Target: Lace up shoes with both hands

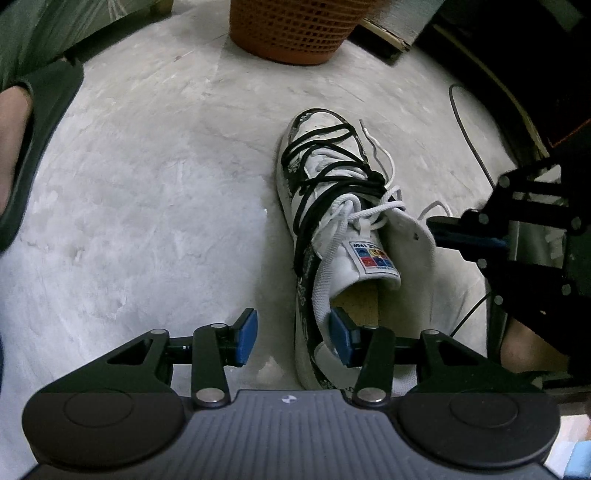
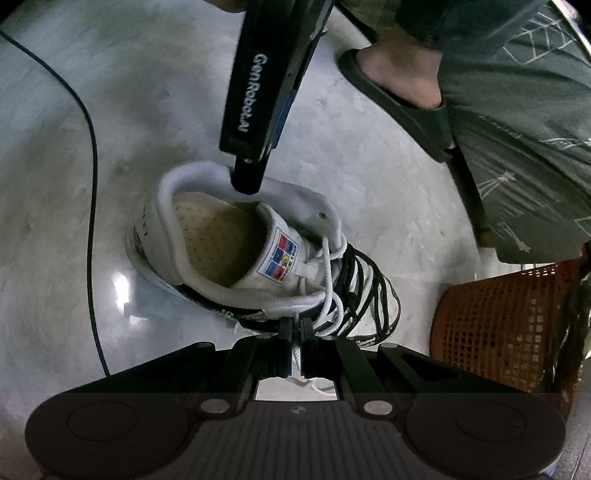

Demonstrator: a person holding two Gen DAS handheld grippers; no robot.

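A white high-top shoe point(image 1: 369, 266) stands on the grey floor, wound with a black lace point(image 1: 325, 155) and threaded with a white lace point(image 1: 354, 214). My left gripper point(image 1: 293, 338) is open at the heel end. It straddles the shoe's left collar wall, one blue pad point(image 1: 341, 334) inside the opening and the other outside. In the right wrist view my right gripper point(image 2: 295, 332) is shut on the white lace point(image 2: 328, 295) beside the top eyelets of the shoe point(image 2: 159, 206). The left gripper point(image 2: 247, 177) reaches down onto the far collar there. The right gripper point(image 1: 436, 230) also shows at the shoe's right side.
An orange mesh basket point(image 1: 291, 29) point(image 2: 498, 325) stands beyond the toe. A black cable point(image 1: 469, 136) point(image 2: 88, 147) curves over the floor beside the shoe. A person's foot in a black sandal point(image 2: 402, 96) point(image 1: 22, 147) and a green trouser leg point(image 2: 517, 129) are close by.
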